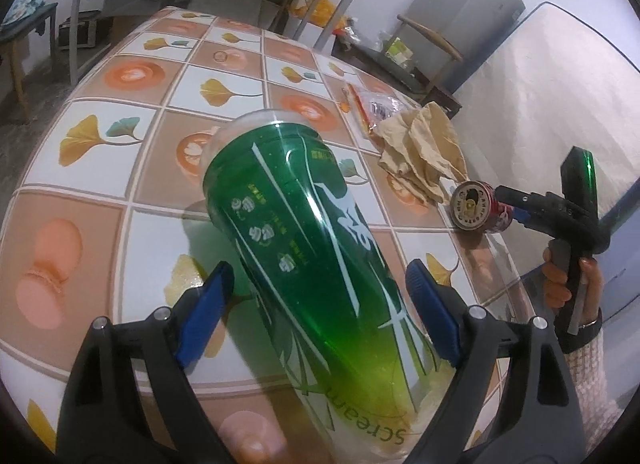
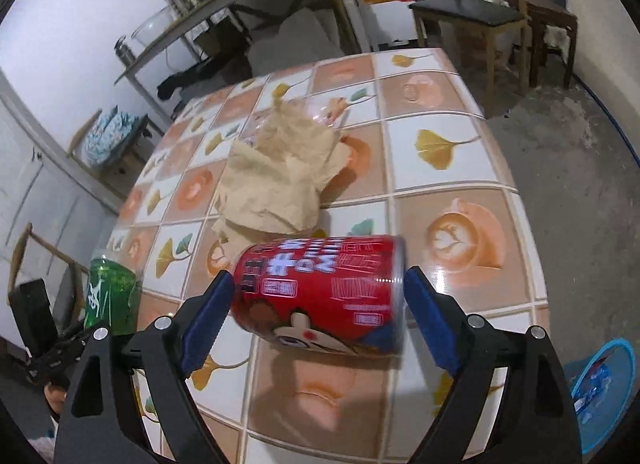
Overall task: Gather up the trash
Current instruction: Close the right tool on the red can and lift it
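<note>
Can (image 2: 320, 296) on table (image 2: 460, 136), paper wad (image 2: 276, 180) behind, bottle (image 2: 112, 292) left

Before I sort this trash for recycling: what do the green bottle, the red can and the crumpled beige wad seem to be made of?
Green bottle: apparently clear plastic, glossy, see-through green.
Red can: probably thin metal; the left wrist view shows a metallic end with a pull-tab opening.
Beige wad: looks like paper napkin or thin cloth, matte with soft creases; I can't tell which.

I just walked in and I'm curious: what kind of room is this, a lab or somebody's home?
It looks like a lived-in home, probably a dining or storage room. A table wears a cloth printed with coffee cups and leaves, a wooden chair stands behind it, and what looks like a small grey fridge sits against the wall.
</note>
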`<state>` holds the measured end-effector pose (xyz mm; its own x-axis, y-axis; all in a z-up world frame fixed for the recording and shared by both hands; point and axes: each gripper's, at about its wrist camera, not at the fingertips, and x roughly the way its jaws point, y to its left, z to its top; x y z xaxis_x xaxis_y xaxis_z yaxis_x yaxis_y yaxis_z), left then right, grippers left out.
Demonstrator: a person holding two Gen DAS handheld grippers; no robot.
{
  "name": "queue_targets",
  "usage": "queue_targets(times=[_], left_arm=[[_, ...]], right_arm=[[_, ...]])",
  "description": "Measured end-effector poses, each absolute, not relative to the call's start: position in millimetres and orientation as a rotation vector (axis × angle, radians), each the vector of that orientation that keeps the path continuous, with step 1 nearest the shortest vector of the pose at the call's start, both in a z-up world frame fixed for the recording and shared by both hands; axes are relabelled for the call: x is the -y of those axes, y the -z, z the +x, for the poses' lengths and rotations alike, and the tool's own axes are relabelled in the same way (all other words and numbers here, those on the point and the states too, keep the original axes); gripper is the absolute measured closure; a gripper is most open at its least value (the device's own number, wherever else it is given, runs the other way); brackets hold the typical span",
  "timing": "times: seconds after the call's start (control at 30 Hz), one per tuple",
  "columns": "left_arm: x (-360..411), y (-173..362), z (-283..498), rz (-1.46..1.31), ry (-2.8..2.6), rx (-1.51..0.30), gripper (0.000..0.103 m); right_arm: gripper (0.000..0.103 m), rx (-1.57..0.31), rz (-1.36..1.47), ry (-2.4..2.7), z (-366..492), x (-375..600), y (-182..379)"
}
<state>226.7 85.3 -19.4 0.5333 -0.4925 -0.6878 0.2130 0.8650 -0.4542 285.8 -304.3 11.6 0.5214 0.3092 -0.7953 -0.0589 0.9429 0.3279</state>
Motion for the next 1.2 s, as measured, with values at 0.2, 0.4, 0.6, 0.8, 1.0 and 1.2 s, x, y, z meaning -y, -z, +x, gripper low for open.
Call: queue_targets(times=[0.2, 0.4, 0.6, 0.8, 1.0, 1.2], left_arm=[[-84, 20, 226, -0.338, 0.446, -0.912, 0.018], [-86, 20, 223, -0.334, 0.462, -0.913, 0.017], [-90, 19, 218, -0.333, 0.46, -0.921, 0.017], [-88, 18, 212, -0.327, 0.464, -0.936, 0.017], [-81, 19, 208, -0.287, 0.495, -0.965, 0.017], [-69, 18, 201, -0.213, 0.509, -1.008, 0.013]], right_arm=[[0.011, -1.017, 0.118, -0.177, 291, 279, -8], [0.011, -1.017, -0.016, -0.114, 292, 262, -1], [0.013, -0.988, -0.001, -0.078, 284, 264, -2], [0.013, -0.963, 0.024, -0.066, 255, 268, -8], [0.013, -0.942, 0.045, -0.074, 217, 272, -17], [0.013, -0.931, 0.063, -0.064, 194, 277, -14]])
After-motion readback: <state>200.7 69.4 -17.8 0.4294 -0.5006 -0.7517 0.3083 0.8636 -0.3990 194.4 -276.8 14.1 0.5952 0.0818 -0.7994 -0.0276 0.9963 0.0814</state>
